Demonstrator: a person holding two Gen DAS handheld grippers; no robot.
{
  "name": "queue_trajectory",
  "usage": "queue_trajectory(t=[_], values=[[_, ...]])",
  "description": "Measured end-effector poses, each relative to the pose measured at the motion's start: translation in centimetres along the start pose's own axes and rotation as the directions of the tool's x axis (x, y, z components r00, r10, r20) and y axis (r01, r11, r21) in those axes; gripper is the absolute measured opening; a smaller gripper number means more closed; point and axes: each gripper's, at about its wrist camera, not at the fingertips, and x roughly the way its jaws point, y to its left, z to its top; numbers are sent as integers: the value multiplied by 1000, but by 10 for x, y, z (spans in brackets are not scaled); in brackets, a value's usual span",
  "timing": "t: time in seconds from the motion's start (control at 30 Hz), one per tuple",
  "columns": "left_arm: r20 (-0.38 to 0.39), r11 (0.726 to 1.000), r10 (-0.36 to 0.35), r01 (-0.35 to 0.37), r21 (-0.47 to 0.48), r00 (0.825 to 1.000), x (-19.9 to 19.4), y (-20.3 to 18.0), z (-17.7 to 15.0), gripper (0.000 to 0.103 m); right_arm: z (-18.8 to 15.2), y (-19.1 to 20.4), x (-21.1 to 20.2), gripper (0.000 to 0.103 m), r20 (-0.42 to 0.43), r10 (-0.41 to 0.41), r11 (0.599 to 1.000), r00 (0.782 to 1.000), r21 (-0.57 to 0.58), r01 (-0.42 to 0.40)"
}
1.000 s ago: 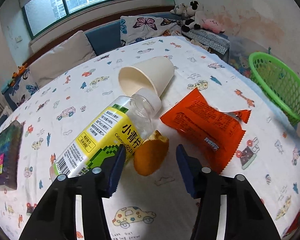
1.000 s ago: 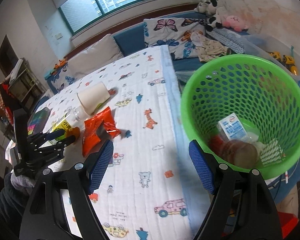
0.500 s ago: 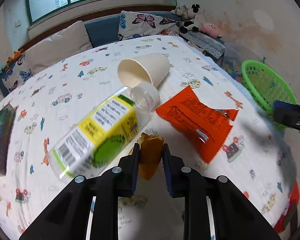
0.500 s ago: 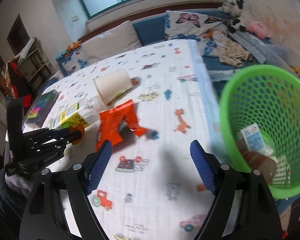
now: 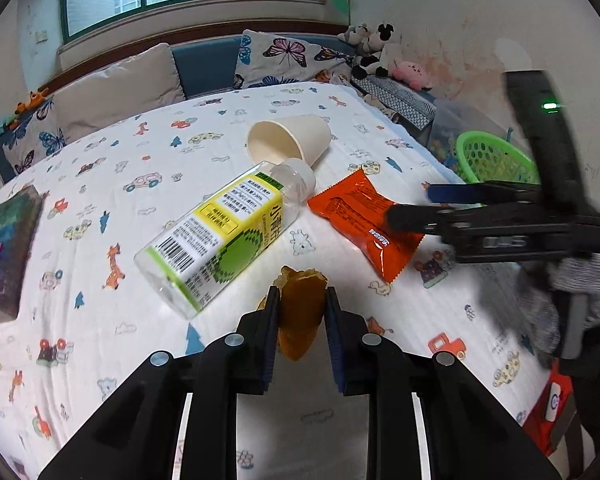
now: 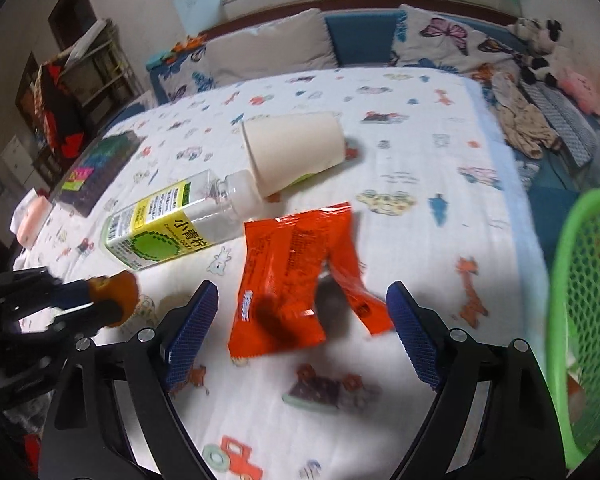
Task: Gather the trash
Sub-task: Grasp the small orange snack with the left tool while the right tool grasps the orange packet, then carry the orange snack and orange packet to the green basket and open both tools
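On bed: bottle [image 5: 216,236], cup [image 5: 288,142], wrapper [image 6: 296,276]. Left gripper [image 5: 302,312] clamped on peel [image 5: 300,312], off sheet. Right gripper [image 6: 302,312] opening above wrapper, nothing gripped. Basket [image 6: 584,320] right, beside bed.

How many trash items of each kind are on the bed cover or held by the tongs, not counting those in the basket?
Plastic bottle: 1
Paper cup: 1
Orange snack wrapper: 1
Brown food scrap, held in the left tongs: 1
Total: 4

Orange-brown peel [image 5: 301,312] pinched aloft — orange wrapper [image 6: 296,276], bottle [image 5: 216,236], cup [image 5: 290,140] lying flat.
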Motion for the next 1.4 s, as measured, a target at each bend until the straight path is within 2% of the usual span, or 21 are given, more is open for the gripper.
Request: queue_trajectory(t=[0.3, 0.4, 0.53, 0.6, 0.67, 0.73, 1.0, 1.17, 1.4], values=[[4, 1000, -7, 7, -18, 1000, -6, 6, -9, 22, 0, 5, 36, 87, -79, -33, 999, 996, -26, 31], [3, 1000, -10, 10, -26, 1000, -5, 8, -10, 22, -3, 8, 37, 87, -79, -49, 998, 996, -41, 46], [3, 999, -13, 13, -36, 1000, -6, 9, -11, 22, -6, 10, 36, 76, -74, -83, 995, 994, -64, 78], [5, 999, -15, 15, -36, 1000, -6, 9, -10, 22, -8, 11, 34, 69, -73, -77, 995, 994, -62, 72], [9, 999, -16, 17, -32, 1000, -7, 8, -10, 22, -9, 12, 30, 56, -67, -61, 997, 996, -55, 57], [12, 999, -22, 23, -29, 1000, -7, 5, -9, 22, -10, 12, 27, 52, -62, -48, 998, 997, -41, 45], [16, 999, -44, 44, -11, 999, -9, -7, -3, 22, -16, 1, -5, 50, 10, -28, 999, 1000, 25, 27], [25, 997, -74, 74, 8, 997, -10, -20, 5, 22, -20, -19, -37, 50, 65, -49, 996, 997, 74, 44], [27, 991, -116, 114, 67, 993, -5, -51, 23, 22, -32, -81, -87, 50, 109, -173, 972, 979, 178, 152]])
